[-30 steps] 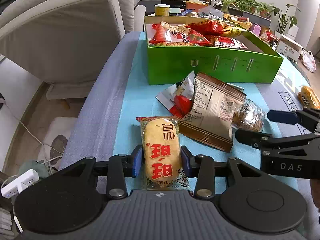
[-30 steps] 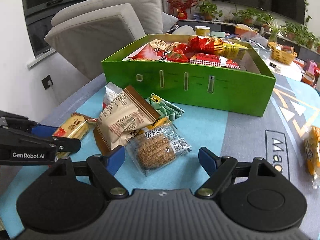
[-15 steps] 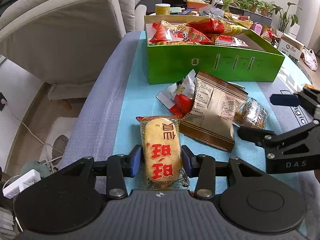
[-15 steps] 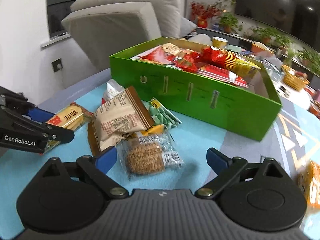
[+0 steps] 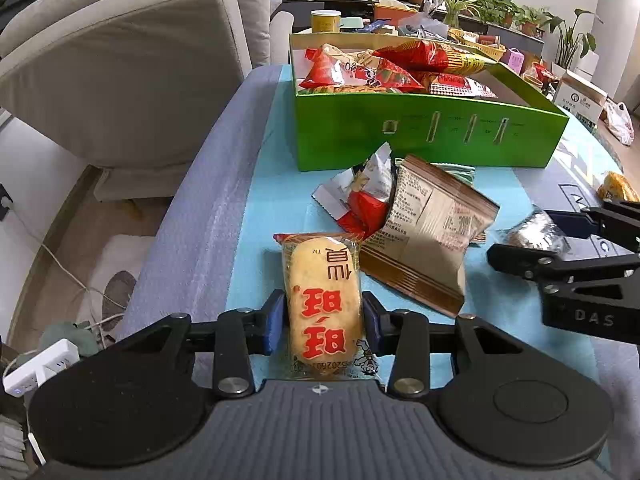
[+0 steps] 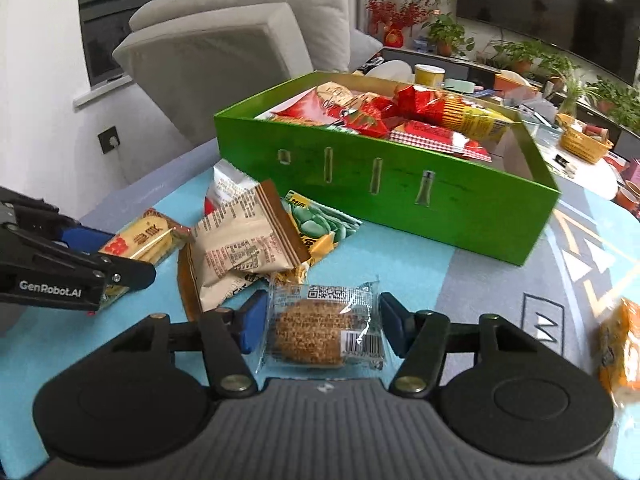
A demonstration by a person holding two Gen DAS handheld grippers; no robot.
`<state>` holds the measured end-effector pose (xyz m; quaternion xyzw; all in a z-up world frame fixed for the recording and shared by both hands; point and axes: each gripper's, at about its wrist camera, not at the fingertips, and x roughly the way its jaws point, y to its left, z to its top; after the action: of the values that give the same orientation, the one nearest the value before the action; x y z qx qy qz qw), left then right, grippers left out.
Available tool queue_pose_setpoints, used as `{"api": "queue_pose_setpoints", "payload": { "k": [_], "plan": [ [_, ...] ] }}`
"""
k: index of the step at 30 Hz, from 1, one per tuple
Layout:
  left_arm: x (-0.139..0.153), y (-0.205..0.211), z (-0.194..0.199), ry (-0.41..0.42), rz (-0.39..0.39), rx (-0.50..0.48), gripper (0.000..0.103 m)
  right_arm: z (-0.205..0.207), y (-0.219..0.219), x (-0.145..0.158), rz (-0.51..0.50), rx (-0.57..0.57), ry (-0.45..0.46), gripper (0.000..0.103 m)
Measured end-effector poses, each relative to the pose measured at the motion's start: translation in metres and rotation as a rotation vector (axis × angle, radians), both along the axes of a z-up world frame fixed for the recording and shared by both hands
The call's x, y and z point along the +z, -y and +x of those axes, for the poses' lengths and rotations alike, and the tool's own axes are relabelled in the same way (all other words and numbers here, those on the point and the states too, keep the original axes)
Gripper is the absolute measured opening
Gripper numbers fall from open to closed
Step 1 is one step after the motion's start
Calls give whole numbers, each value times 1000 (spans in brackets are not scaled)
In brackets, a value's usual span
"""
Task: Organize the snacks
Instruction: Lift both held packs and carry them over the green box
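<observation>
The rice cracker packet (image 5: 323, 300), yellow with red characters, lies on the light blue mat (image 5: 276, 200) near the left edge of the table. The left gripper (image 5: 323, 326) is clamped on it: both blue pads press against the sides of the packet. In the right wrist view the same packet (image 6: 138, 240) shows between the fingers of this gripper (image 6: 120, 256).

To its right lies a small heap of snacks: a brown and beige packet (image 5: 424, 232), a red and white packet (image 5: 366, 196) and a green packet (image 6: 320, 224) partly under the brown one. In front of the heap, a clear-wrapped round cake (image 6: 320, 328) sits between the pads of the right gripper (image 6: 322, 322). Its jaws are closing; the pads stand just beside the wrapper ends, and I see no firm pressing there.

Behind the heap stands the green box (image 6: 400, 184), open on top and already holding many red and yellow snack bags. An orange packet (image 6: 620, 344) lies apart at the right side of the table. A grey sofa (image 5: 120, 60) stands beside the table.
</observation>
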<state>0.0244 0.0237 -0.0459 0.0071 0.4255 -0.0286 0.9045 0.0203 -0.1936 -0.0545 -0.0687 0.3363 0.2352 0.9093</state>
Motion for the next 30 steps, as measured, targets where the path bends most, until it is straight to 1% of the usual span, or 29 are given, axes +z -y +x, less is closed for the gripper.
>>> {"api": "queue_pose_setpoints", "payload": {
  "k": [7, 13, 16, 21, 24, 27, 30],
  "plan": [
    [14, 3, -7, 40, -1, 1, 37, -5, 17, 21, 54, -110, 15, 74],
    [35, 6, -6, 84, -13, -2, 37, -3, 26, 41, 105, -165, 36, 74],
    [49, 10, -2, 124, -15, -9, 37, 3, 33, 50, 141, -204, 32, 74],
    [75, 20, 12, 181, -54, -46, 37, 17, 45, 64, 196, -261, 30, 74],
    [87, 30, 23, 211, -51, -69, 37, 26, 50, 72, 221, -281, 38, 74],
    [96, 42, 37, 227, -49, -97, 37, 39, 55, 79, 238, -296, 42, 74],
    [98, 50, 54, 228, -58, -121, 37, 55, 60, 82, 271, -313, 23, 74]
  ]
}}
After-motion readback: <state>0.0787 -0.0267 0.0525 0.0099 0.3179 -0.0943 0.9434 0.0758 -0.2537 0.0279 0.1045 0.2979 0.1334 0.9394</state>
